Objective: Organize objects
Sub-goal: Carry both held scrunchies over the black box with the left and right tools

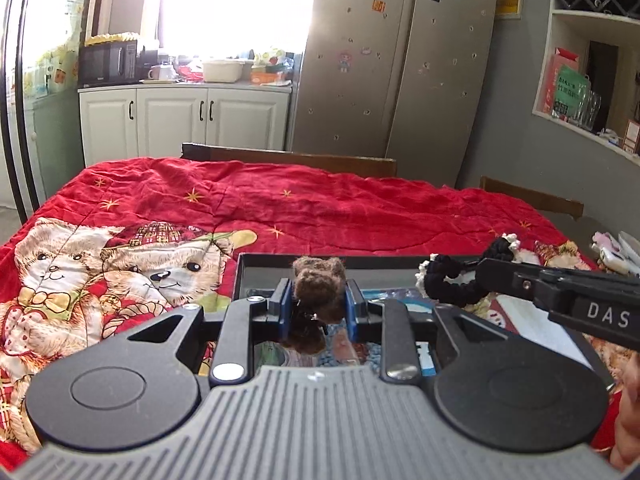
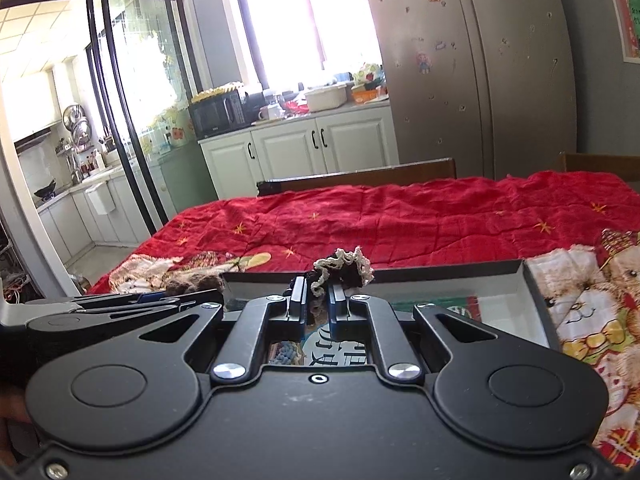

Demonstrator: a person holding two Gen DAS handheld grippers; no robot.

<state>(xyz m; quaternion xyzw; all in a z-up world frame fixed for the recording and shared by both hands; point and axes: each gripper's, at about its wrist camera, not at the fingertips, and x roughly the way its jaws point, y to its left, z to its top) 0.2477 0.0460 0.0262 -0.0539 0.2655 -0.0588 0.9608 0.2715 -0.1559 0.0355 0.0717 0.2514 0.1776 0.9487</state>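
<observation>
Left hand-held gripper (image 1: 314,300), lower centre of the left wrist view, is closed partway on a small fuzzy brown felted wool toy (image 1: 318,292); blue pads (image 1: 285,304) press it from both sides, the toy's top sticking up above the fingers and its lower part hanging below them; it is held over the near end of a shallow black rectangular tray w/ raised rim (image 1: 256,258), which sits on a red quilted cloth w/ gold stars and teddy-bear print (image 1: 280,204) covering the surface; printed cards or packets lie in the tray, detail unclear. Right hand-held gripper (image 2: 318,300), lower centre of the right wrist view, is fully closed, its black fingers pinching a black crocheted scrunchie w/ cream lace edging (image 2: 344,268); the scrunchie bunches above the fingertips, over the tray's (image 2: 440,270) far rim as seen from there. In the left wrist view the right hand-held gripper (image 1: 478,270) comes in from the right edge, scrunchie (image 1: 452,284) hanging as a loop at its tip, just right of the brown toy, apart from it; in the right wrist view the left gripper shows at mid-left w/ the brown toy (image 2: 192,282) at its tip. Background: white cabinets (image 1: 180,116) upper left, grey fridge (image 1: 400,60) upper centre; part of a person's hand (image 1: 628,420) at lower right edge.
</observation>
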